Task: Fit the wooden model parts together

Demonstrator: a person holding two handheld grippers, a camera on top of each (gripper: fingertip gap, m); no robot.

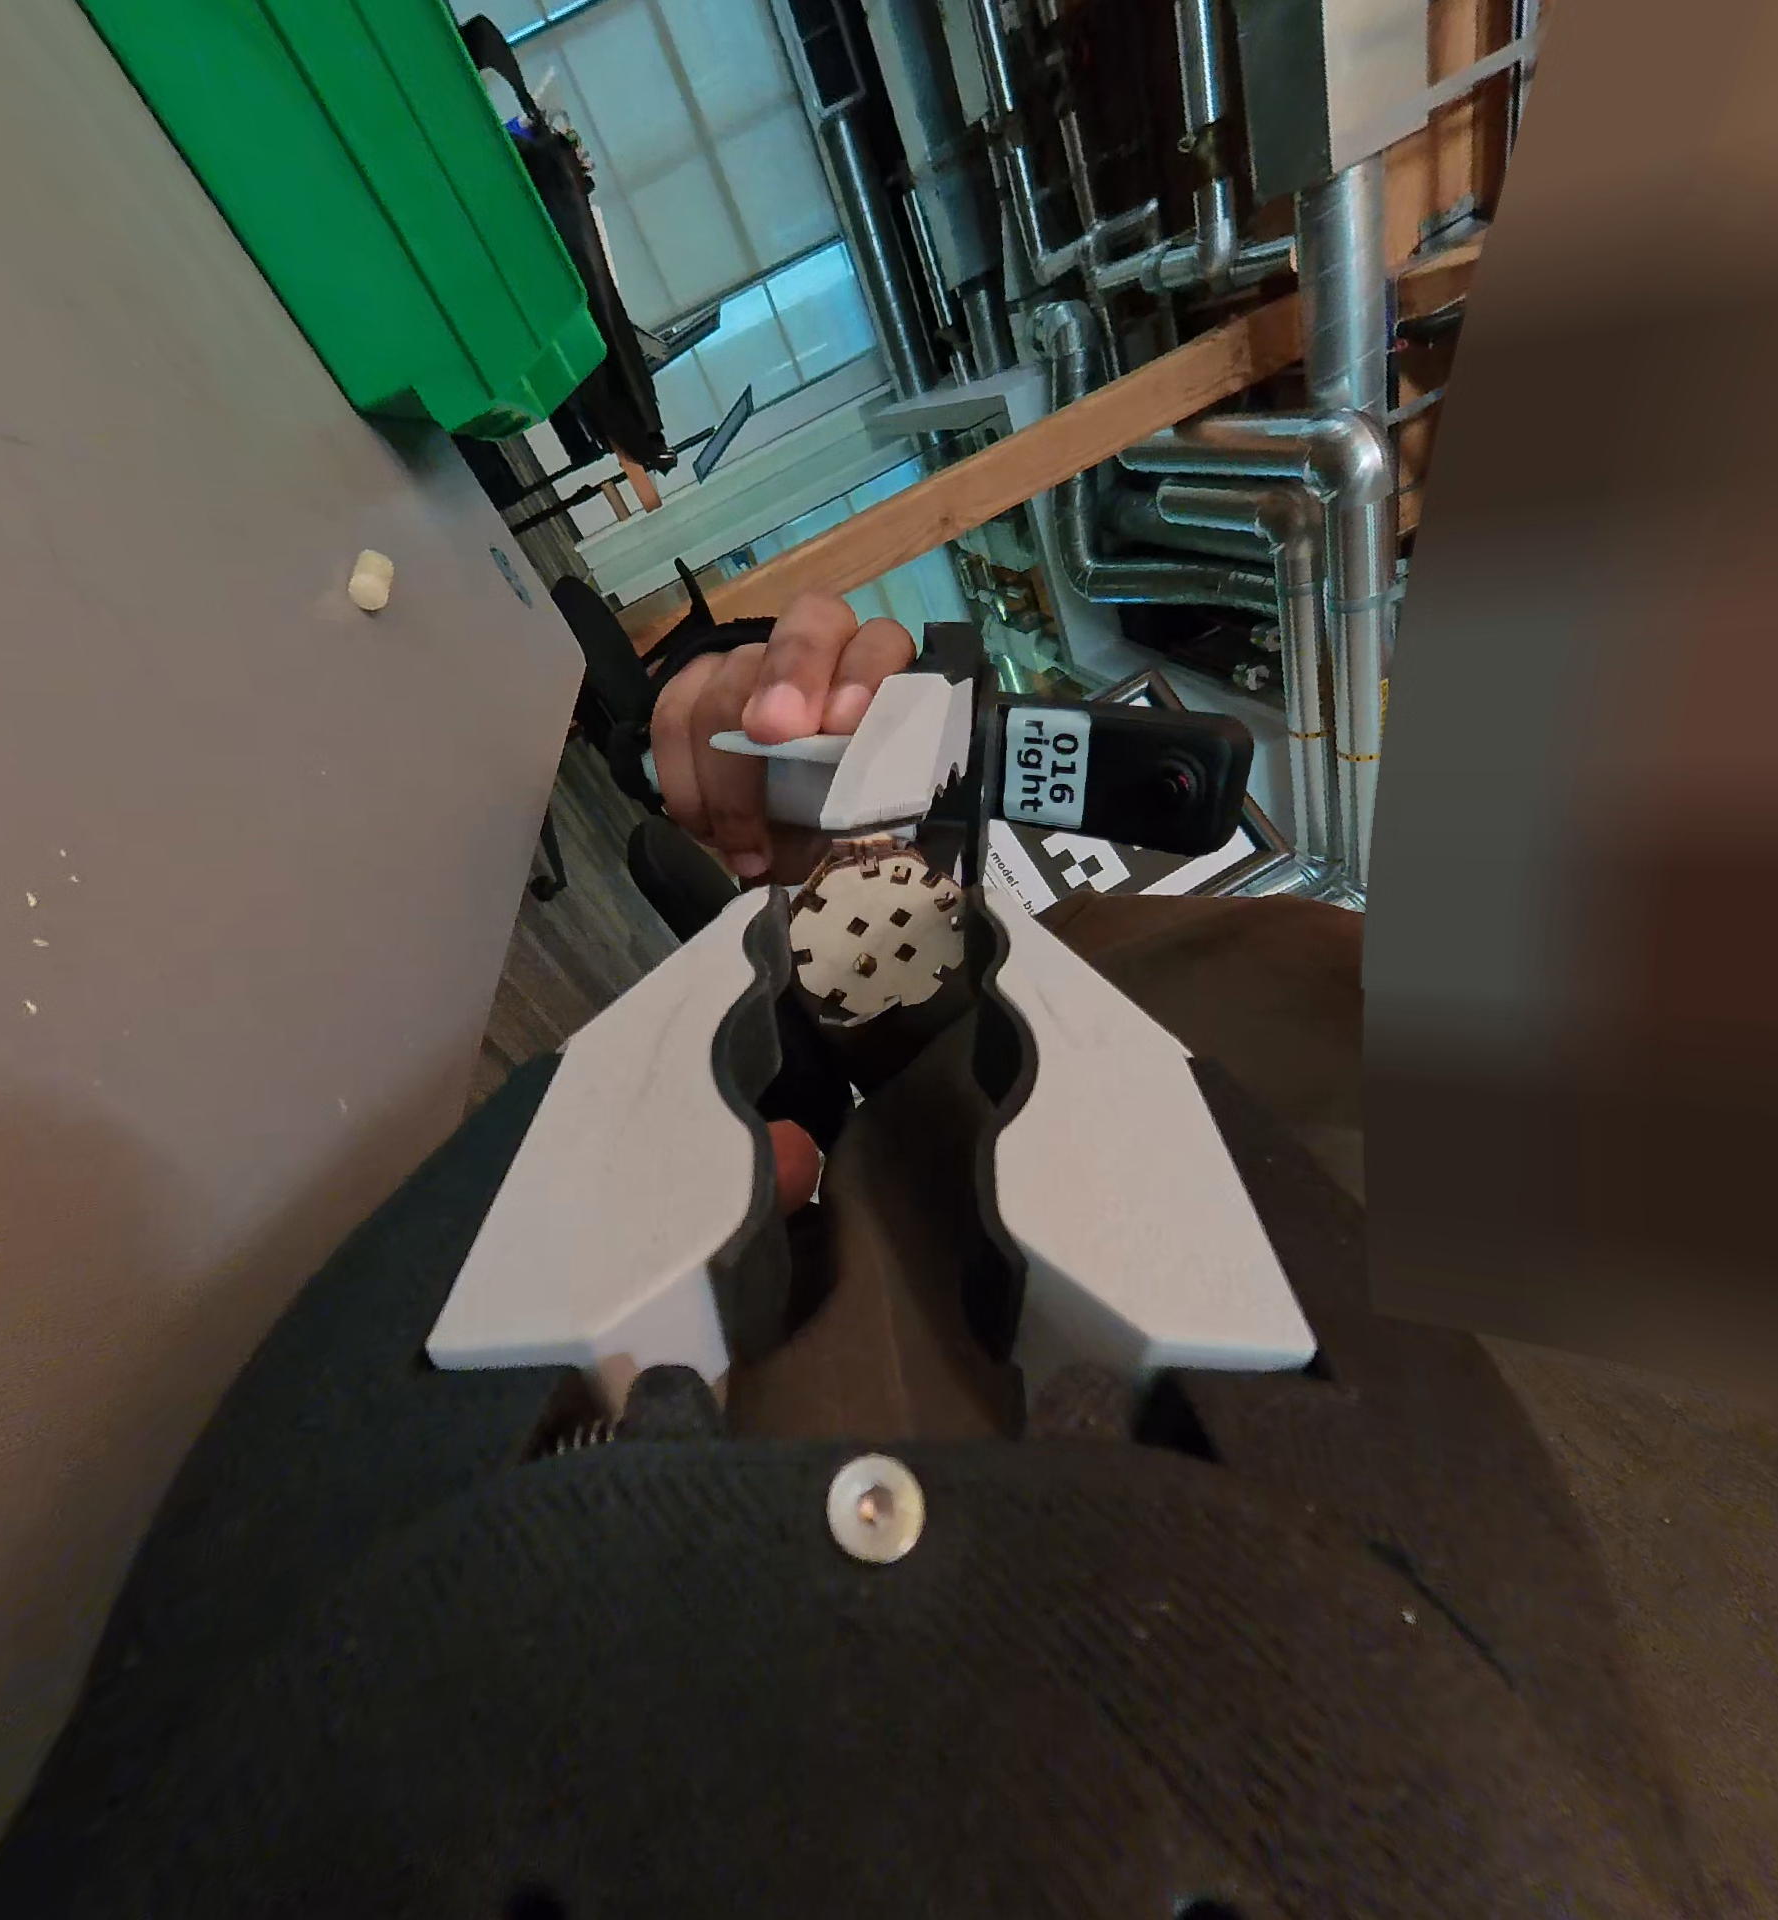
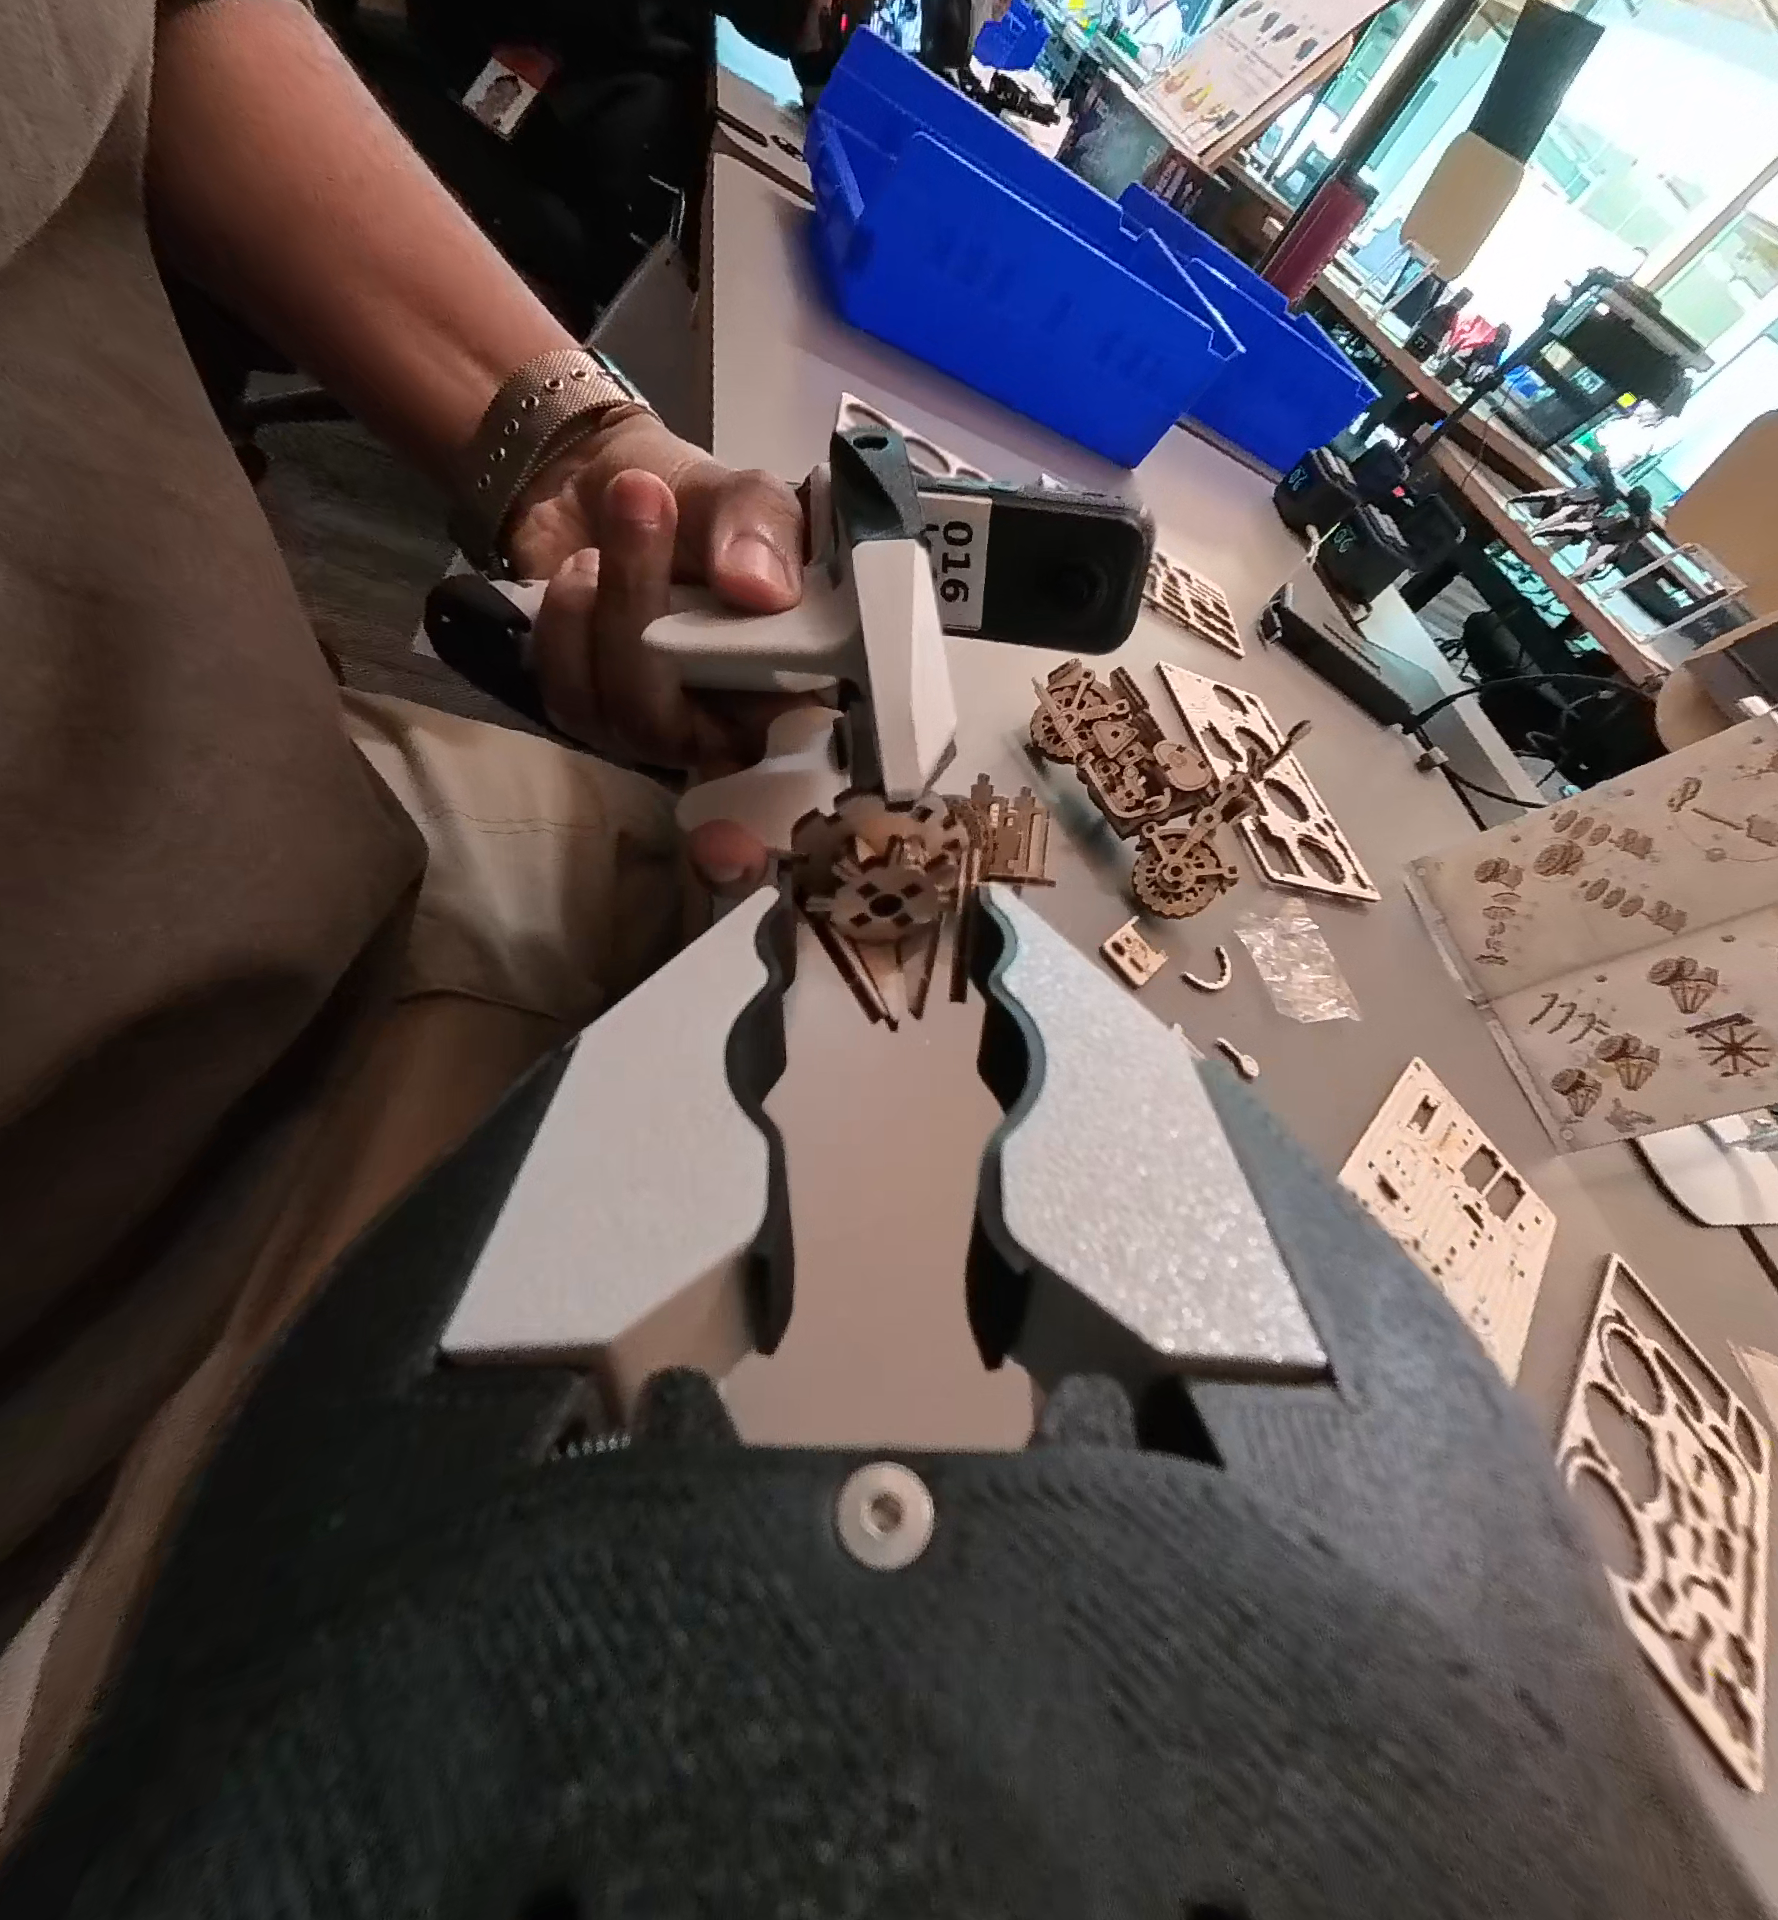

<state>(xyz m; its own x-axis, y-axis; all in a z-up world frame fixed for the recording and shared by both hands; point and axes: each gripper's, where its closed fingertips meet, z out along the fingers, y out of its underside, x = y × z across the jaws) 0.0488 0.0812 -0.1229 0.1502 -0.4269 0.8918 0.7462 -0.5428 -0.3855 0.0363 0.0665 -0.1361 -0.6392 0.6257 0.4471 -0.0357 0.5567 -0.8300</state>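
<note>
A small round wooden wheel assembly (image 1: 877, 951) with square slots and rim teeth is held in the air between both grippers. My left gripper (image 1: 869, 935) is shut on it across its width. My right gripper (image 1: 900, 823) comes in from above in the left wrist view and meets the wheel's top edge. In the right wrist view the wheel (image 2: 880, 881) shows its spoked face between the tips of my right gripper (image 2: 880, 906), which is closed on it, with thin wooden slats hanging below. The left gripper (image 2: 900, 792) reaches down onto the wheel there.
On the grey table (image 2: 968, 436) stand a partly built wooden motorcycle (image 2: 1124, 795), punched-out wooden sheets (image 2: 1451, 1216), small loose parts (image 2: 1134, 951), a plastic bag (image 2: 1295, 961), an instruction sheet (image 2: 1643, 935) and blue bins (image 2: 1020, 281). A green bin (image 1: 365, 208) shows in the left wrist view. Both grippers' tips are close together, under 4 cm apart. The partly built wooden motorcycle (image 2: 1124, 795) is about 20 cm from both grippers' fingertips.
</note>
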